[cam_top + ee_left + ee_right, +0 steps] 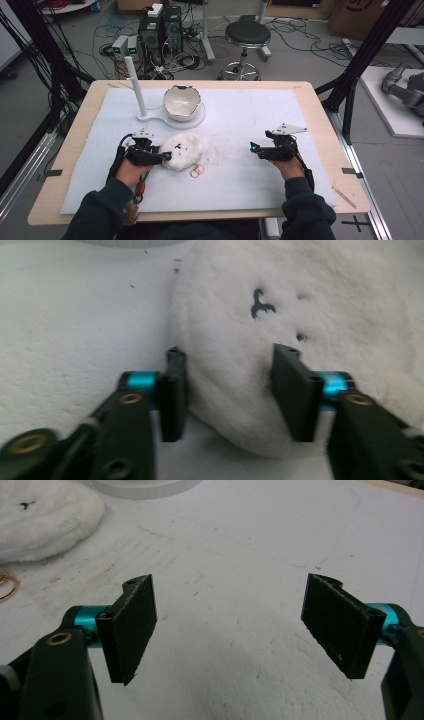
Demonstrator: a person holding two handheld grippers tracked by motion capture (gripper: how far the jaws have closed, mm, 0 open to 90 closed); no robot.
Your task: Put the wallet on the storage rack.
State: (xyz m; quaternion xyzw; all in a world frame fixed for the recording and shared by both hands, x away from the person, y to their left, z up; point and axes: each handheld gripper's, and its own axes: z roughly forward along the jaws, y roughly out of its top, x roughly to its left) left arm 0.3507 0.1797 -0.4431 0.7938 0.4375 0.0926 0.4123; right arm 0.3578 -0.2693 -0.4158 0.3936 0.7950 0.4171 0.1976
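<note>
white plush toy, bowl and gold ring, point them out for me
white plush toy [184,149]: high view, on the middle of its fluffy body.
bowl [182,101]: high view, on its pale inner wall.
gold ring [195,172]: high view, on the ring's loop beside the toy's near edge.

In the left gripper view the plush [300,340] runs off the top and right edges, and its near rim sits behind the jaws — whether they touch it cannot be told. The black marks on it are blurred. A white base [130,242] is cut by the top edge. In the right gripper view the plush [45,520] and a gold ring [6,586] are cut at the left edge. From the high view the ring [196,171] is too small to make out — the person's arms leave the bottom edge.
</note>
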